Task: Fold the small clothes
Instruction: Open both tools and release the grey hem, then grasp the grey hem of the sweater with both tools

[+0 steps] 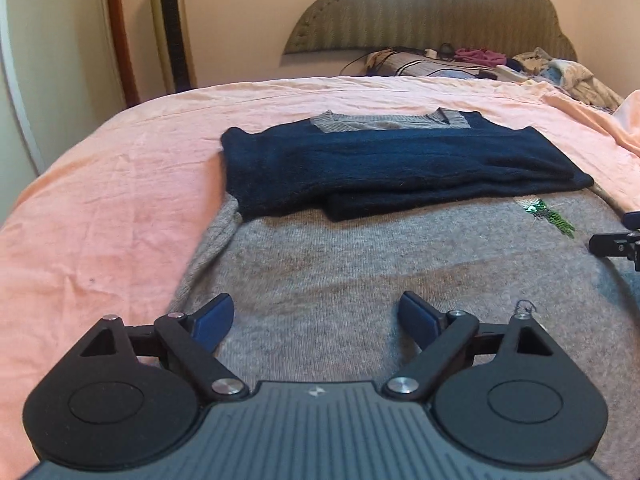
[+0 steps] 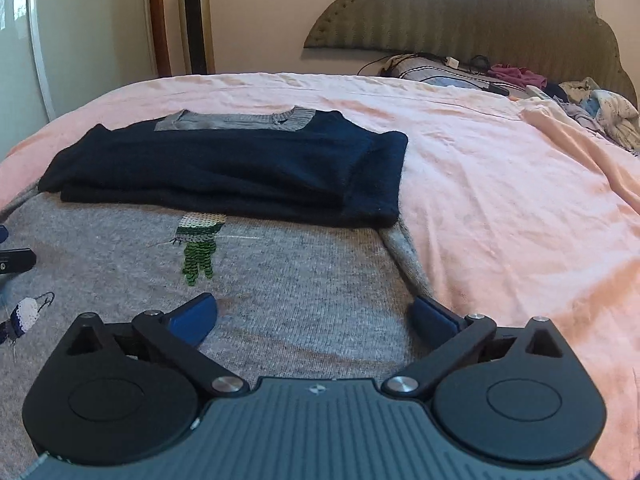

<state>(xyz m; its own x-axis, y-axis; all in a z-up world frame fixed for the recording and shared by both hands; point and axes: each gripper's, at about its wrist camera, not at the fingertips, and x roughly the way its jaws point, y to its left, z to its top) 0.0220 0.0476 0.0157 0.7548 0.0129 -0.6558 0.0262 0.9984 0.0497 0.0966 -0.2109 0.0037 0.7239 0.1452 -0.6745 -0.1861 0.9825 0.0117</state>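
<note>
A small grey and navy knit sweater lies flat on the bed. Its grey body (image 1: 380, 264) is near me and carries a green sequin patch (image 1: 554, 218). Its navy sleeves (image 1: 380, 160) are folded across the upper part below the grey collar (image 1: 384, 122). My left gripper (image 1: 316, 316) is open and empty over the grey body near its left edge. My right gripper (image 2: 316, 318) is open and empty over the grey body (image 2: 300, 276) near its right edge; the navy sleeves (image 2: 240, 168) and the sequin patch (image 2: 198, 252) lie ahead of it. The right gripper's tip shows in the left wrist view (image 1: 616, 244).
The sweater lies on a pink bedsheet (image 1: 100, 208). Pillows and a heap of loose clothes (image 1: 560, 72) sit at the far right by the padded headboard (image 1: 424, 16). A gold tower fan (image 1: 172, 24) stands by the wall at the far left.
</note>
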